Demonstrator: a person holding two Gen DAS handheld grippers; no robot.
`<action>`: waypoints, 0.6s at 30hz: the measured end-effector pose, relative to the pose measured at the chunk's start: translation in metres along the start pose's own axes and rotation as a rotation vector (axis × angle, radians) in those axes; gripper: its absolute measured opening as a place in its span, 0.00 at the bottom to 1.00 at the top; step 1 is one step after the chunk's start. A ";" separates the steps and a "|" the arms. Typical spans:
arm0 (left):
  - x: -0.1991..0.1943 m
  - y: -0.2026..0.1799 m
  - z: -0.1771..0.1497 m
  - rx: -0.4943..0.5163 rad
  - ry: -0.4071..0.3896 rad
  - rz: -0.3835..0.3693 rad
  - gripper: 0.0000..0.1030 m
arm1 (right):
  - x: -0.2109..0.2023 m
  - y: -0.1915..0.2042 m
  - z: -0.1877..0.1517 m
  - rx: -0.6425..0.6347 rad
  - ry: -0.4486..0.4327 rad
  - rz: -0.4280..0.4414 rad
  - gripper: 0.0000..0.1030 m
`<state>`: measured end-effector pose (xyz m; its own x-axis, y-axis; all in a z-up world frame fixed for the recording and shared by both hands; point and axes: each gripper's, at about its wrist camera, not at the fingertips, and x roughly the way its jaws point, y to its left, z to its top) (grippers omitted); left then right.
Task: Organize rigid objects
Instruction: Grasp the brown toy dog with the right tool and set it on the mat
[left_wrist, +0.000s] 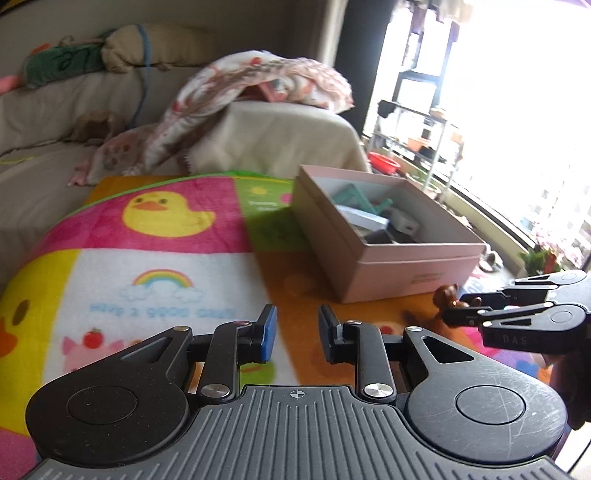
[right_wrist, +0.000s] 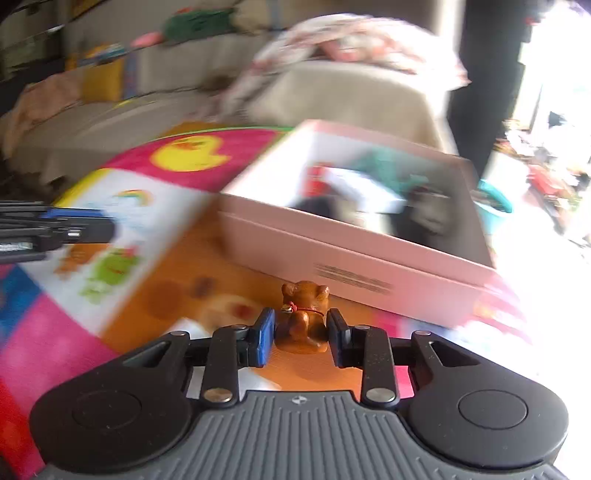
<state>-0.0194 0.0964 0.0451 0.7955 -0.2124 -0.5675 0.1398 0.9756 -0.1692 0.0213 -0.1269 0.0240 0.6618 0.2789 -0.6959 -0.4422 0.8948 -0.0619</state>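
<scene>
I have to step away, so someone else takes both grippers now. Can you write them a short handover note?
Right gripper: closed on the small brown bear figurine, which stands on the colourful blanket just in front of the pink box.
Left gripper: holds nothing, jaws narrow, over the blanket.
Done: several items already lie in the box.
Left: lift the bear and set it in the box. No other loose items show on the blanket.
</scene>
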 end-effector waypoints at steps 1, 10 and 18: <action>0.000 -0.006 0.000 0.015 0.004 -0.010 0.26 | -0.002 -0.009 -0.006 0.020 -0.004 -0.020 0.29; 0.001 -0.071 -0.010 0.193 0.033 -0.118 0.26 | -0.009 -0.048 -0.049 0.157 -0.040 -0.090 0.79; 0.012 -0.128 -0.048 0.463 0.072 -0.157 0.33 | -0.008 -0.059 -0.052 0.224 -0.048 -0.083 0.84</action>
<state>-0.0563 -0.0339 0.0215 0.7035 -0.3461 -0.6207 0.5148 0.8503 0.1095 0.0107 -0.1995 -0.0038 0.7206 0.2124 -0.6600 -0.2429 0.9689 0.0466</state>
